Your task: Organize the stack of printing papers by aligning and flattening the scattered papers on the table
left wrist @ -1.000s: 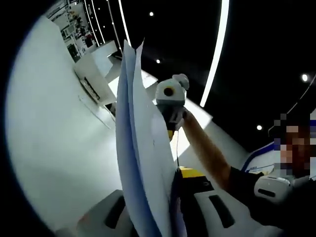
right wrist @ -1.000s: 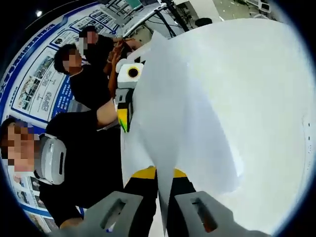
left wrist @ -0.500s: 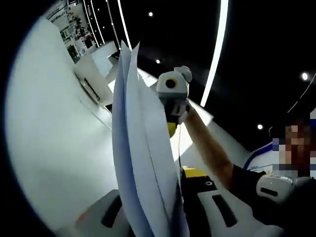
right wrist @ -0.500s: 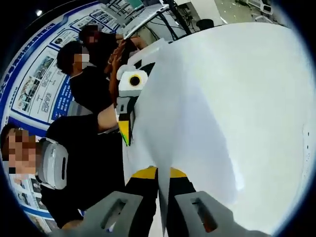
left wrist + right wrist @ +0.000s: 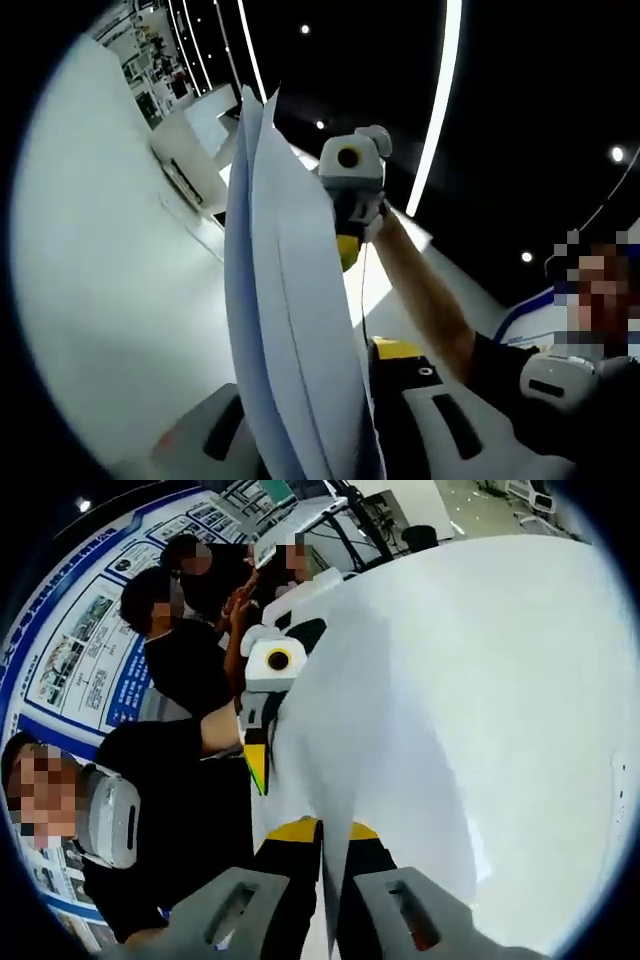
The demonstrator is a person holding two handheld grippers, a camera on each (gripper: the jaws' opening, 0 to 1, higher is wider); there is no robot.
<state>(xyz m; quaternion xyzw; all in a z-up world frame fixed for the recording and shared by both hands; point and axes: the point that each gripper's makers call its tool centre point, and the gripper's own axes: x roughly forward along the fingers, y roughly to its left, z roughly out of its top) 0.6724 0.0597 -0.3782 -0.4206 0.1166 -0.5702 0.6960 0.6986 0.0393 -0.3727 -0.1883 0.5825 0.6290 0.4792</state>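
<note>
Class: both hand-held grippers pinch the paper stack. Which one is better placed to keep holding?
Probably left: the paper stack sits deep between the left hand-held gripper jaws; the right hand-held gripper pinches one thin edge.

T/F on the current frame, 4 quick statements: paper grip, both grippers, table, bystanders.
1. Both grippers are shut on the papers. True: the left gripper and the right gripper each pinch an edge of the sheets.
2. The papers lie flat on the table. False: they are held up off it, edge-on in the left gripper view.
3. The right gripper view shows the left gripper at the far edge of the papers. True.
4. Nobody else is around. False: people stand in the background by a blue wall poster.
</note>
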